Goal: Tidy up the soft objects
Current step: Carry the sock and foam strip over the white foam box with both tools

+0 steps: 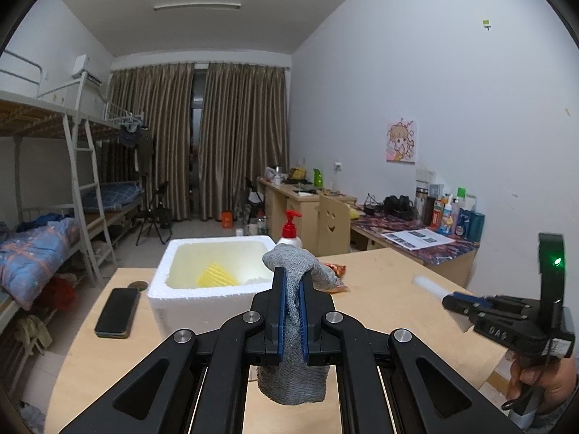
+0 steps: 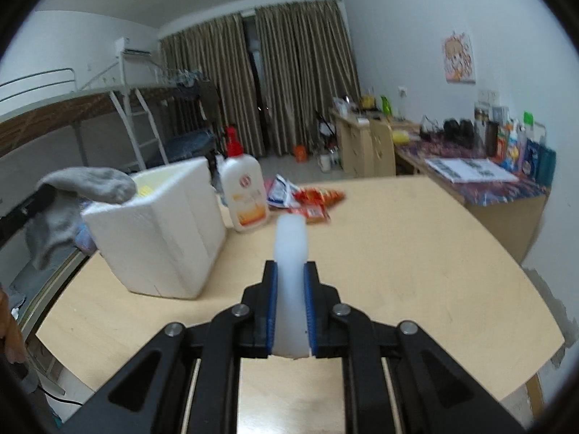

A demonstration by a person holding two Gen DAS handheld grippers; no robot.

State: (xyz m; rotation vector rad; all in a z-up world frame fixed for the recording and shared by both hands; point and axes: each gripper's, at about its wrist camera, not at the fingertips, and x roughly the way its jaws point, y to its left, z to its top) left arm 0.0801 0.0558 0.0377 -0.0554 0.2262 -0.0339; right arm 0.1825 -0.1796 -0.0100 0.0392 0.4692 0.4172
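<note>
1. Table (image 2: 398, 253) of pale wood fills the lower half of both wrist views and carries everything below.
2. Foam box (image 1: 202, 300), white and open-topped, stands at 10 o'clock from the left gripper; a yellow ridged piece (image 1: 216, 275) lies inside against its floor.
3. Lotion bottle (image 2: 245, 195) with a red pump stands just beside the box's far corner, at 11 o'clock in the right wrist view.
4. Snack packets (image 2: 311, 200), red and orange, lie flat on the table just right of the bottle.
5. Phone (image 1: 117, 311), dark and face-up, lies left of the box, at 9 o'clock in the left view.
6. Left gripper (image 1: 293, 282) is clamped tight on a grey sock (image 1: 293, 379), which droops below the jaws and flops over their tips, held above the table near the box.
7. Right gripper (image 2: 291, 271) pinches a white, translucent soft strip (image 2: 291, 246) that pokes out beyond its tips, clear of the table.
</note>
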